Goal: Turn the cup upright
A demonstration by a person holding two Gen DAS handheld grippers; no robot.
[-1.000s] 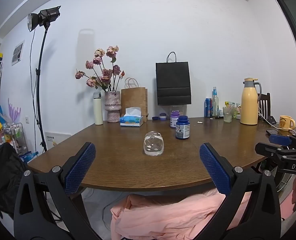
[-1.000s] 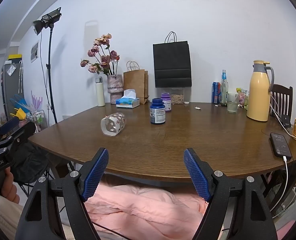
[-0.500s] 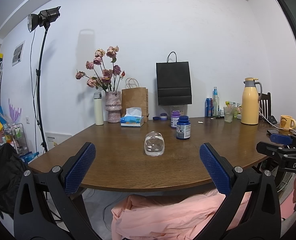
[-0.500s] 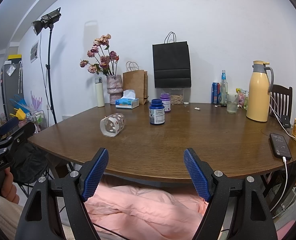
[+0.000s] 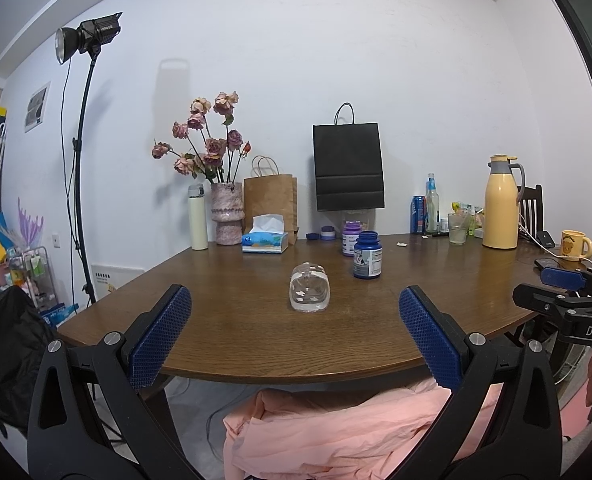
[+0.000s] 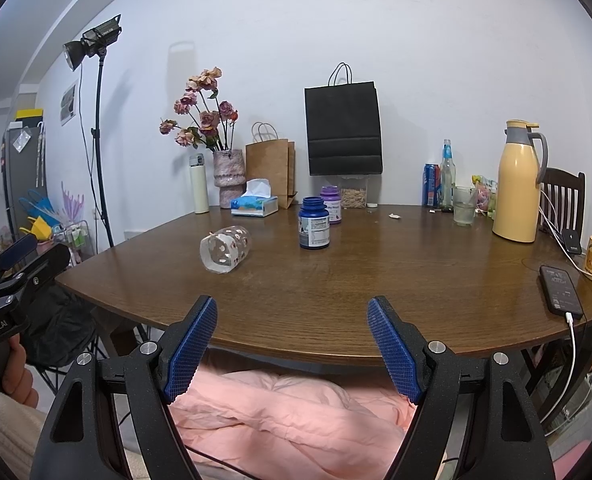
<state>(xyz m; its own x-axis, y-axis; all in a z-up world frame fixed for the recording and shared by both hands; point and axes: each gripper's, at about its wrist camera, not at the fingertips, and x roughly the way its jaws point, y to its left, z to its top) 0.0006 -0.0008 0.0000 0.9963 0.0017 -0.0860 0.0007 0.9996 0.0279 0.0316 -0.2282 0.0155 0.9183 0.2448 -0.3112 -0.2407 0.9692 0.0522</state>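
Note:
A clear glass cup [image 5: 310, 288] with small printed flowers lies on its side on the brown wooden table [image 5: 236, 332]. In the right wrist view the cup [image 6: 225, 249] lies left of centre with its open mouth toward the near left. My left gripper [image 5: 294, 340] is open and empty, held before the table's near edge, straight in front of the cup. My right gripper [image 6: 292, 346] is open and empty, also before the near edge, to the right of the cup.
A dark blue jar [image 6: 314, 223] stands just right of the cup, a purple jar [image 6: 331, 205] behind it. Tissue box [image 6: 255, 203], vase, paper bags, bottles, a yellow thermos [image 6: 517, 182], a mug and a phone [image 6: 559, 291] sit around the table. A pink cloth [image 6: 288, 408] lies below.
Both views shift only very slightly; the grippers stay open and the cup has not moved.

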